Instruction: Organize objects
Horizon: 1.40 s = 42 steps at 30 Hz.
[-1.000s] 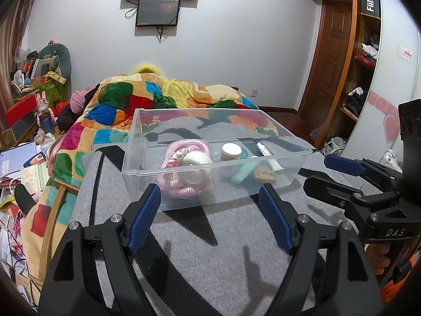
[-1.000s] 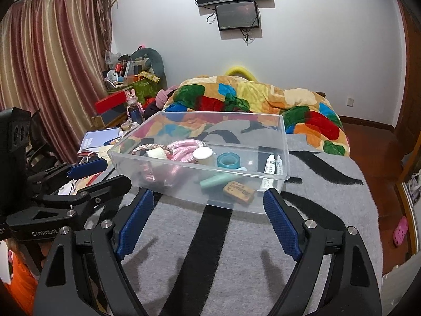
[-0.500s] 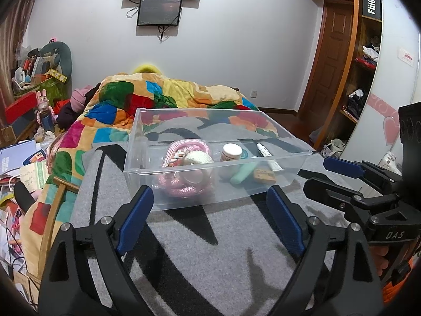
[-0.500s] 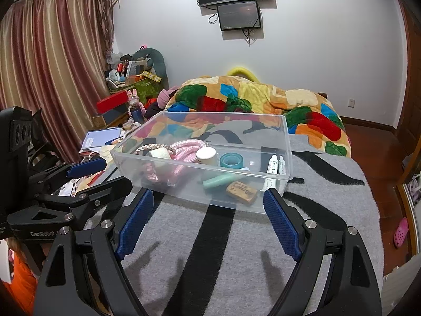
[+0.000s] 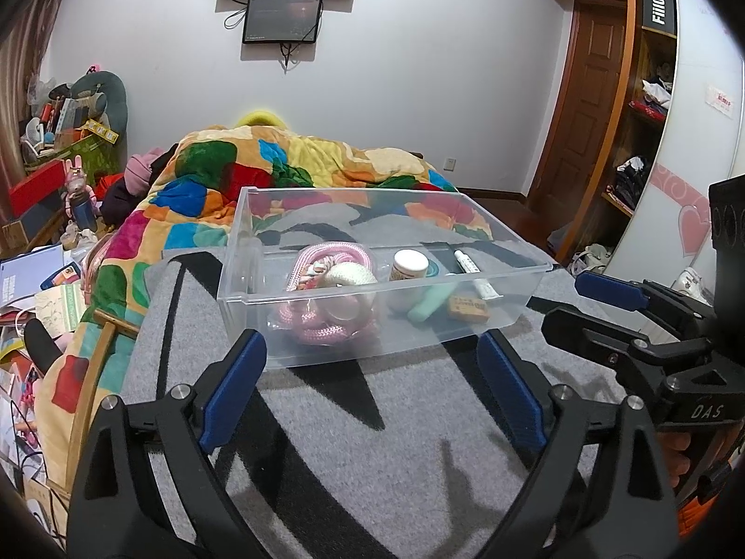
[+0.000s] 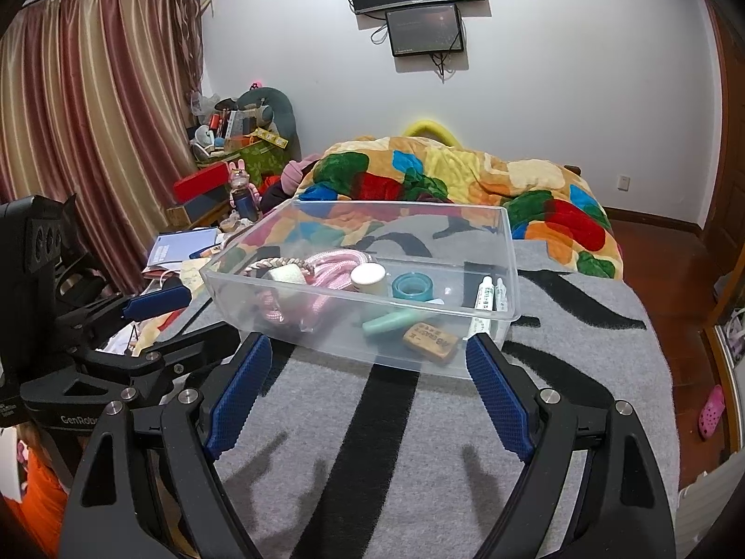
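Note:
A clear plastic bin stands on the grey striped blanket. Inside lie a pink rope, a white jar, a teal tape roll, a mint tube, a brown eraser and white tubes. My left gripper is open and empty, just short of the bin's near wall. My right gripper is open and empty, also before the bin. Each gripper shows beside the other's view.
A colourful patchwork quilt is heaped behind the bin. Cluttered books and toys lie left of the bed. A wardrobe and door stand right. A floor drop lies right of the bed.
Both grippers have drawn back slightly from the bin and stay open. The bin and its contents have not moved.

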{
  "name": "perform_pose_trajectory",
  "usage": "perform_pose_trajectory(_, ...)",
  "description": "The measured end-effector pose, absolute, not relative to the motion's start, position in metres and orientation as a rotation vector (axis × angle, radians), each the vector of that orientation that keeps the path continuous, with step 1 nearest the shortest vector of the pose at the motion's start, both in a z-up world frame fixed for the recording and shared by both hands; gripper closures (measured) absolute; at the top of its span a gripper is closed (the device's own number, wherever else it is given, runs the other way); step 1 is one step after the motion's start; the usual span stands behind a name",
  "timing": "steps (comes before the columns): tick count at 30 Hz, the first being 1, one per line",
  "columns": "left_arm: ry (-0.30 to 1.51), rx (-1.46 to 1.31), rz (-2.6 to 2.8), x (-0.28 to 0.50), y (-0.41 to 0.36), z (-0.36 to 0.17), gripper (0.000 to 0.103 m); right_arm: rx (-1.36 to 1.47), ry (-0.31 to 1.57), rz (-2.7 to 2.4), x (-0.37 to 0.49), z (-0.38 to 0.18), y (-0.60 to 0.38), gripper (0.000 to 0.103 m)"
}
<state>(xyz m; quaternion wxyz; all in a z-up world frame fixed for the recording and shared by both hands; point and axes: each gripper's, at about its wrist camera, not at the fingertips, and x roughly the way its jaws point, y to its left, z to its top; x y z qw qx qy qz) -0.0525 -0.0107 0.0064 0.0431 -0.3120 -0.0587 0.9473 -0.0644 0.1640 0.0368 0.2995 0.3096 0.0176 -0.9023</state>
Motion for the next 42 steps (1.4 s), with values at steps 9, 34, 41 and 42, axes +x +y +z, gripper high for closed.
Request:
perform_pose_trajectory(9, -0.185, -0.959, 2.882, -0.0530, -0.0093, 0.0064, 0.009, 0.821, 0.037, -2.400, -0.0642, 0.0405, 0.1654, 0.019)
perform_pose_trajectory(34, -0.184, -0.956, 2.877, -0.0493, -0.0101, 0.0063, 0.010, 0.823, 0.040, -2.395, -0.0622, 0.0413, 0.1637, 0.019)
perform_pose_trajectory(41, -0.192, -0.956, 2.881, -0.0501, -0.0117, 0.0060, 0.010, 0.826, 0.038, -2.395, -0.0631, 0.0399, 0.1629, 0.019)
perform_pose_trajectory(42, -0.190, -0.953, 2.882, -0.0503, -0.0111, 0.0063, 0.010, 0.826, 0.039, -2.395, -0.0631, 0.0399, 0.1629, 0.019)
